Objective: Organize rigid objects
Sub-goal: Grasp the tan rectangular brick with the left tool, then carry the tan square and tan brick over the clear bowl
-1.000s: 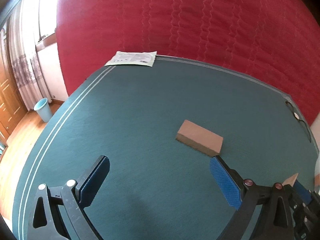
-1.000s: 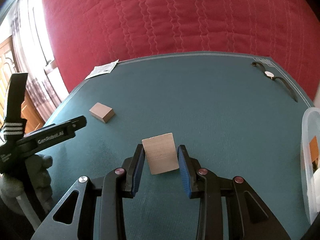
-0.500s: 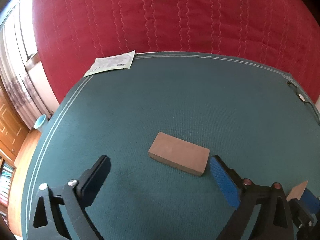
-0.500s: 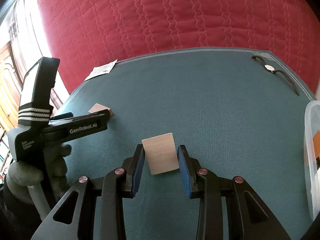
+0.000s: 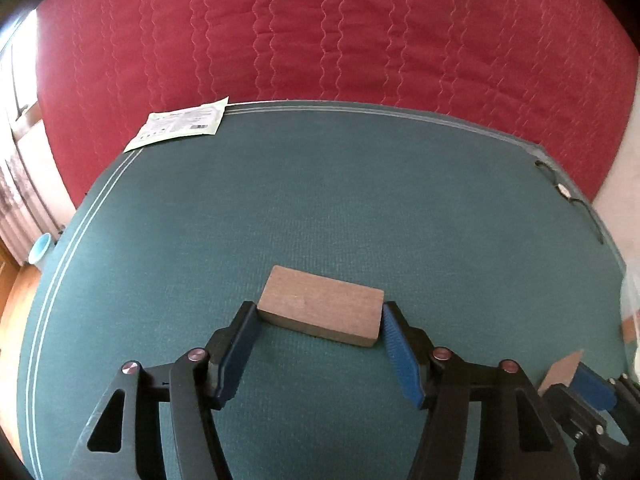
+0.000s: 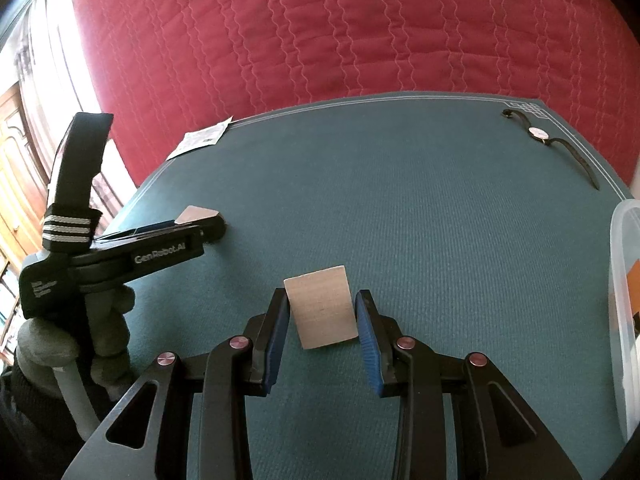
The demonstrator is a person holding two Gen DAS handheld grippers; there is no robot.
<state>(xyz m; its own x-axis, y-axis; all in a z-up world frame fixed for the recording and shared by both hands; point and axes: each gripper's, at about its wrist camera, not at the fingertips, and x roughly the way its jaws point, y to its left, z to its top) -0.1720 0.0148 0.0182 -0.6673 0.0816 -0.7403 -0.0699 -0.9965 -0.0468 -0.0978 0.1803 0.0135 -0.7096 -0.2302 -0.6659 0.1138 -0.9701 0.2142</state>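
A brown wooden block (image 5: 320,312) lies flat on the green table mat (image 5: 320,200). My left gripper (image 5: 318,312) straddles its length, jaws closing, and both blue pads touch the block's two ends. From the right wrist view the left gripper (image 6: 200,224) sits at the left with the brown block (image 6: 196,214) at its tips, held by a gloved hand (image 6: 40,340). My right gripper (image 6: 322,312) is shut on a pale wooden block (image 6: 322,312), which stands tilted between its pads just above the mat. That pale block (image 5: 564,368) shows at the lower right of the left wrist view.
A clear plastic container (image 6: 624,280) stands at the mat's right edge. A wristwatch (image 6: 538,133) lies at the far right corner and a paper packet (image 5: 180,124) at the far left corner. A red quilt (image 5: 320,40) rises behind the table.
The left gripper moved forward to the brown block and its jaws narrowed from wide open until the pads met the block's ends. The right gripper and its pale block stayed still.
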